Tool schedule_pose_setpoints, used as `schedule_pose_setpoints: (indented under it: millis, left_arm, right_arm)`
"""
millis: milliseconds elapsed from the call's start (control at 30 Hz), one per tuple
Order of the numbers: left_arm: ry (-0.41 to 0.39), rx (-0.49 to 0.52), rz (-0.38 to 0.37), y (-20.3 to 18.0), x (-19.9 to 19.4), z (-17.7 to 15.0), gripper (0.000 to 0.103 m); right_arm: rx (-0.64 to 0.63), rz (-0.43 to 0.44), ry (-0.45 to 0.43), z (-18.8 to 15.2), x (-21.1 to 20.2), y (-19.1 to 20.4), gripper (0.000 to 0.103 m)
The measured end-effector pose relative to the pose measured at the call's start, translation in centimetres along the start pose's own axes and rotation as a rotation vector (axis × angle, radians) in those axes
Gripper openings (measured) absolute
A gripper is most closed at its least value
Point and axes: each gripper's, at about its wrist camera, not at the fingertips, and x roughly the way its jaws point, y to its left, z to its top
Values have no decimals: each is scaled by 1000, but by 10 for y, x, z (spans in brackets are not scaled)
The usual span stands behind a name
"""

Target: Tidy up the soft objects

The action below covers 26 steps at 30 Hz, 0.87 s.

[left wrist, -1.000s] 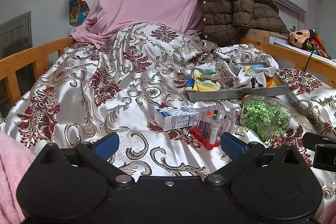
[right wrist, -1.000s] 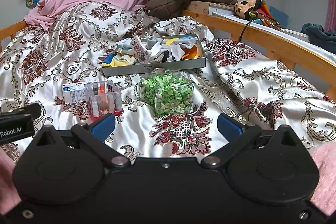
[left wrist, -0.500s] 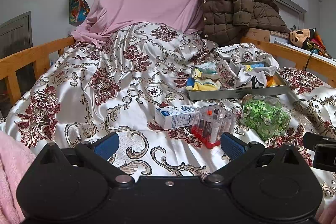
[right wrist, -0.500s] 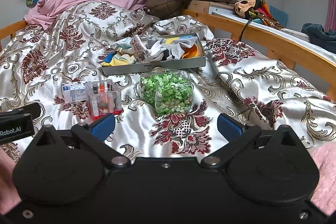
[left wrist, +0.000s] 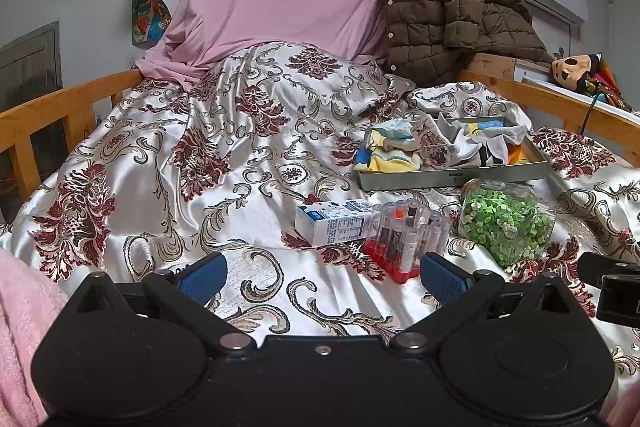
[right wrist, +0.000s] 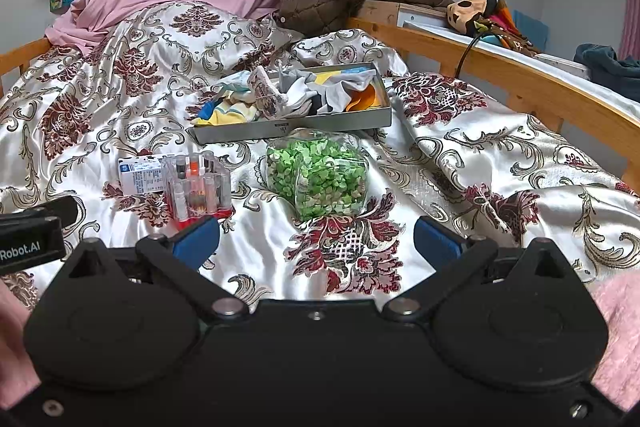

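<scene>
Bedspread [left wrist: 248, 187] lies clear before your wide-open, empty left gripper [left wrist: 322, 277] and right gripper [right wrist: 316, 237]; sock-filled tray [left wrist: 452, 179] runs crosswise near the bed's right rail [right wrist: 520, 75].

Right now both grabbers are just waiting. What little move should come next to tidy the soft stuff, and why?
Probably move the right gripper forward over the clear jar of green bits toward the grey tray. Both grippers are open and hold nothing, and the crumpled socks and cloths lie heaped there, some spilling over its left edge, so they likely need sorting first.
</scene>
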Motion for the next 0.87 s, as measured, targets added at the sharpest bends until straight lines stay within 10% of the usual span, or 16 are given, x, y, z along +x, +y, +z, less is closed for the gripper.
schedule_pose_setpoints:
  millis: [867]
  left_arm:
    - [92, -11, -5, 4, 5, 6, 102]
  right_arm:
    - [-6, 7, 72, 1, 7, 1, 102]
